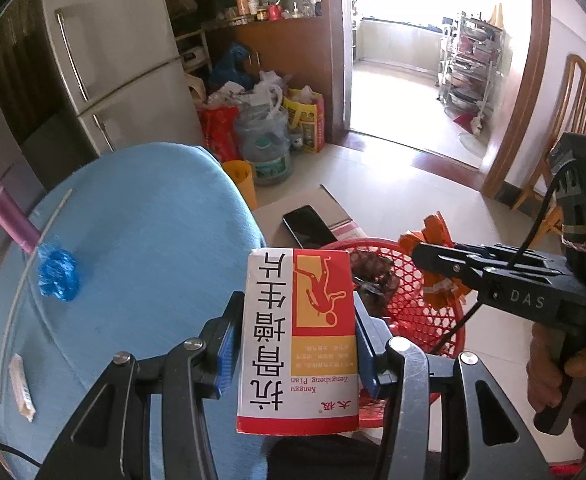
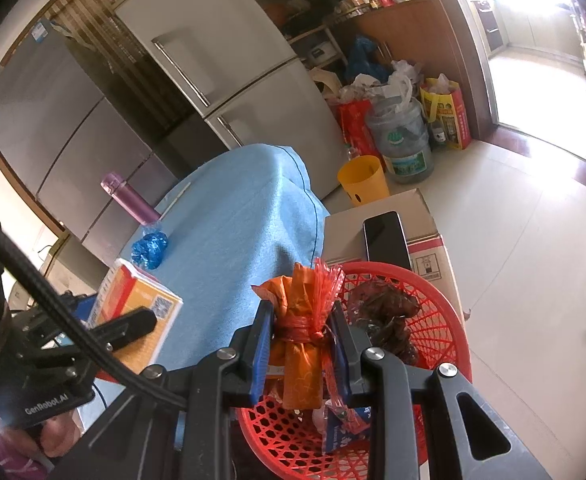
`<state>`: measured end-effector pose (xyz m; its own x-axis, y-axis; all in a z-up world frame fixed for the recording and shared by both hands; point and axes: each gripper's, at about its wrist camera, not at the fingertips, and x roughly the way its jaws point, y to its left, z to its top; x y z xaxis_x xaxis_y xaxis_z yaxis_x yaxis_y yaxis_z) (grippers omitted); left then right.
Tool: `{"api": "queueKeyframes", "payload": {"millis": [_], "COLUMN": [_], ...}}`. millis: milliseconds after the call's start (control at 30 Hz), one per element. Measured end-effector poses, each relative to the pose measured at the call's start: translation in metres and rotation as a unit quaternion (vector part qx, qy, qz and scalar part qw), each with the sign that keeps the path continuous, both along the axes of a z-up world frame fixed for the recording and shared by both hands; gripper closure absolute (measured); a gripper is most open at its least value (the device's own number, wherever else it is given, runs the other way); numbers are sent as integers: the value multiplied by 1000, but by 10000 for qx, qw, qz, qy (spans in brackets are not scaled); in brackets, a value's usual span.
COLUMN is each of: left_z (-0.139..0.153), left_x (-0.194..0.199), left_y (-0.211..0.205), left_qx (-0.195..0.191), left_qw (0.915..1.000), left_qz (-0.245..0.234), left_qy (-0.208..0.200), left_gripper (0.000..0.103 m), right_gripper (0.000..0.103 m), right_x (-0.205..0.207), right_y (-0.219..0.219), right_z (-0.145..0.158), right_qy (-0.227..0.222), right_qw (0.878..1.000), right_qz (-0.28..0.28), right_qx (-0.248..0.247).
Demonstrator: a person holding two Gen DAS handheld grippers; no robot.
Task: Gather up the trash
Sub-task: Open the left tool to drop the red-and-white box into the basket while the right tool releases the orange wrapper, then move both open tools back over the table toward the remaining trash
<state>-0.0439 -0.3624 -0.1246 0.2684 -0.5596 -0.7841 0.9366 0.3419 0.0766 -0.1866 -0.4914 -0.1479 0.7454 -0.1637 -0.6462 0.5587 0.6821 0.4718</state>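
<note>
the left gripper (image 1: 297, 344) pinches a red, white and yellow cardboard medicine box (image 1: 299, 340); the right gripper (image 2: 301, 346) pinches an orange wrapper bundled in red mesh (image 2: 303, 344) over the red plastic lattice basket (image 2: 433, 300), beside the blue-clothed surface (image 2: 233, 232).

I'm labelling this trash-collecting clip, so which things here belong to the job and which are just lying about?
Part of the job:
- medicine box, held in the left gripper
- orange wrapper bundle, held in the right gripper
- red basket
- blue crumpled wrapper and small packet on the blue cloth

Just lying about:
- phone on the cardboard box
- purple bottle
- yellow bin
</note>
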Motion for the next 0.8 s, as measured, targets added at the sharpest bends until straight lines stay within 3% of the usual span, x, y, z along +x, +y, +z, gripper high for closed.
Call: {"api": "queueKeyframes", "payload": {"millis": [400,467,800], "left_z": [-8,-9,-12], "left_x": [-2,-1,17], "left_y": [-1,-2,22], "left_qx": [-58,-41,-81], "left_qw": [9971,9963,9965], "left_qz": [-372,-403,-78], "left_qy": [656,752,831], "left_gripper": [51,46,43], "right_gripper": [72,72,72], "right_x": [1,-1,4], "right_y": [-8,-11,-10], "right_z": [-2,-2,1], "right_qy": [14,-8,5], "right_qw": [9996,9993,9990], "right_qz": [-21,-74,-121], "right_qx": [271,367,438]}}
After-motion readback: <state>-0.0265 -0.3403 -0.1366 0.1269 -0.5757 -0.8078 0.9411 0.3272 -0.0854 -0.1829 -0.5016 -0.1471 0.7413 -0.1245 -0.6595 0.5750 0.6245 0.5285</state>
